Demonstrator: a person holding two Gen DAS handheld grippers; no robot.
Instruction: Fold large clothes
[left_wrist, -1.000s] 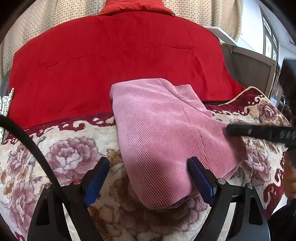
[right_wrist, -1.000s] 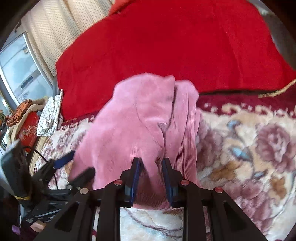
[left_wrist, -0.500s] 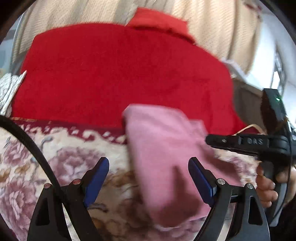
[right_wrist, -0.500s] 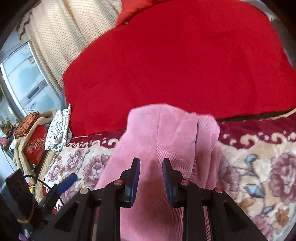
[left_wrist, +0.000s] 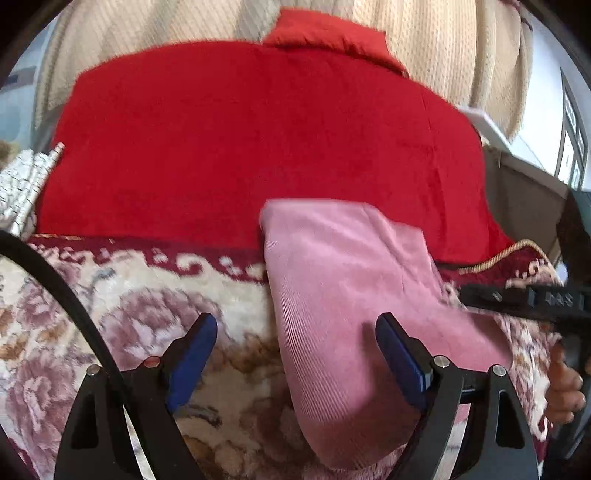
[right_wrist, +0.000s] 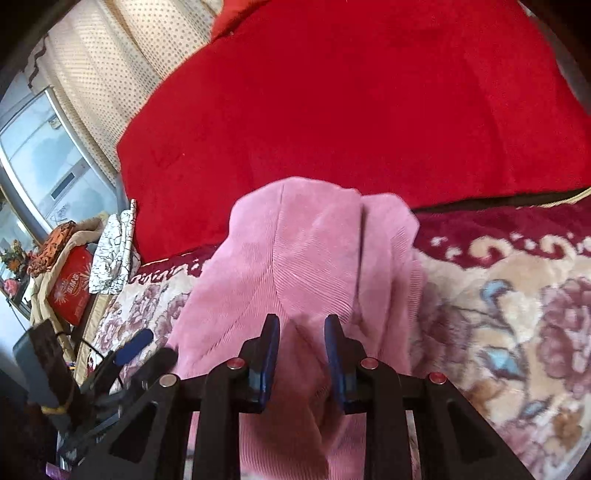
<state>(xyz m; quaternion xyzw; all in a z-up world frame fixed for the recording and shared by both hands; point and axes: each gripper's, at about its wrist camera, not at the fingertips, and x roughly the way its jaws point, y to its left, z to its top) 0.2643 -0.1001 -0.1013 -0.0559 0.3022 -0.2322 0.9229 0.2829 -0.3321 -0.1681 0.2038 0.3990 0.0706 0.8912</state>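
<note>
A folded pink corduroy garment lies on a floral blanket, its far end reaching a red blanket. My left gripper is open, its right finger over the garment's near part and its left finger over the floral blanket. In the right wrist view the garment shows several folded layers. My right gripper is narrowly closed with a bunch of the pink fabric between its blue pads. The right gripper's body shows at the right of the left wrist view.
A red blanket covers the far half of the bed, with cream curtains behind. A patterned white cloth and a red box sit at the left. A grey bed frame stands at the right.
The pink garment has come down and flattened on the floral blanket. Both cameras have shifted. The left gripper stays open and the right stays closed on the fabric.
</note>
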